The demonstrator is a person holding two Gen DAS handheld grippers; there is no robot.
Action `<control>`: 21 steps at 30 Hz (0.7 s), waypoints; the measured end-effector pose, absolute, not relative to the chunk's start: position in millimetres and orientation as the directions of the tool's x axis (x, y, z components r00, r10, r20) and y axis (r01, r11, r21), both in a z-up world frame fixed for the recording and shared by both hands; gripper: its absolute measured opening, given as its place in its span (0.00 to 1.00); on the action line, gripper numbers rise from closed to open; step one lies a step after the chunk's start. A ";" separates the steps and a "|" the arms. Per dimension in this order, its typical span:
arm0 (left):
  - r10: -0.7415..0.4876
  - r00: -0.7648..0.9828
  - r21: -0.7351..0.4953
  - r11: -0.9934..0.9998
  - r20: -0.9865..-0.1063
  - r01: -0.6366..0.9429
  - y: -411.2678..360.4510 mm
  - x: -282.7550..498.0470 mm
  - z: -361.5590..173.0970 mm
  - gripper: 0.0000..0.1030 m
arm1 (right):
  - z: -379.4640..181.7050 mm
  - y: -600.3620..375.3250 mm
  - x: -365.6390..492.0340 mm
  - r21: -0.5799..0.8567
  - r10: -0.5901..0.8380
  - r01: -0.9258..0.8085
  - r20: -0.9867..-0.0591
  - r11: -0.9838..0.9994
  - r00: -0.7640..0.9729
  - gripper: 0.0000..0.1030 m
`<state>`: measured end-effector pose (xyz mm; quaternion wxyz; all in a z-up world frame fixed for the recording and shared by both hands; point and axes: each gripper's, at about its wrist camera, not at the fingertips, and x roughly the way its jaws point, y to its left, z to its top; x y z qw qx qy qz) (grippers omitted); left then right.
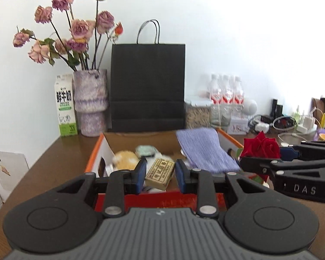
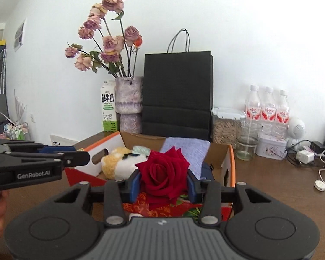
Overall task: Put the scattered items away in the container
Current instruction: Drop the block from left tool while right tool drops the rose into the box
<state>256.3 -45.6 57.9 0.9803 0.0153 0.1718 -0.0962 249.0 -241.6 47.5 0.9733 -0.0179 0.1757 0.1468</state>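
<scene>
The tan block (image 1: 160, 174), clenched crosswise between the left fingers (image 1: 140, 172), and the red rose (image 2: 163, 176), grasped by the right fingers (image 2: 134, 183), are held at frame centre just short of the cardboard box (image 1: 97, 151) beyond

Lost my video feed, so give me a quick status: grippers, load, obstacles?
Left gripper clamps tan rectangular eraser. Right gripper clamps red rose bloom. Both above orange-rimmed cardboard box. Nothing blocking.

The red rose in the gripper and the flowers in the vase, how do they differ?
The red rose is vivid and fully open; the vase flowers look faded, dusty pink and drooping. The rose sits between the right gripper fingers; the others stand on long stems in the vase. Both look like roses.
</scene>
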 end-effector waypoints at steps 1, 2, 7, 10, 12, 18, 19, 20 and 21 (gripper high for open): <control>-0.177 0.926 -0.005 0.982 -0.333 0.186 -43.2 260.7 61.1 0.29 | 51.1 -237.1 252.5 0.013 0.287 -0.301 -0.340 0.954 0.895 0.40; -0.171 0.928 -0.005 0.984 -0.330 0.180 -41.2 265.5 63.6 0.29 | 53.7 -232.8 256.5 0.009 0.293 -0.308 -0.336 0.951 0.895 0.40; -0.146 0.932 -0.025 0.989 -0.331 0.146 -28.3 293.2 66.9 0.29 | 55.5 -211.8 282.4 0.013 0.321 -0.338 -0.347 0.941 0.881 0.40; -0.138 0.929 -0.037 0.990 -0.344 0.134 -22.1 308.8 62.9 0.29 | 50.7 -200.5 301.0 0.023 0.335 -0.351 -0.363 0.936 0.869 0.40; -0.141 0.923 -0.040 0.990 -0.358 0.136 -19.6 317.7 59.6 0.29 | 46.9 -193.8 312.1 0.026 0.343 -0.361 -0.375 0.932 0.861 0.40; -0.140 0.907 -0.044 0.990 -0.397 0.134 -13.4 339.1 43.1 0.29 | 30.4 -176.9 340.3 0.026 0.358 -0.385 -0.426 0.923 0.831 0.40; -0.135 0.903 -0.047 0.991 -0.408 0.127 -12.6 341.8 38.9 0.29 | 27.8 -174.8 344.5 0.024 0.359 -0.388 -0.433 0.921 0.827 0.40; -0.125 0.900 -0.047 0.992 -0.417 0.116 -11.1 344.3 35.3 0.29 | 25.4 -173.0 348.8 0.021 0.358 -0.389 -0.439 0.921 0.824 0.40; -0.115 0.899 -0.041 0.993 -0.423 0.107 -9.6 346.2 32.3 0.29 | 23.1 -172.1 352.5 0.018 0.358 -0.391 -0.444 0.920 0.822 0.40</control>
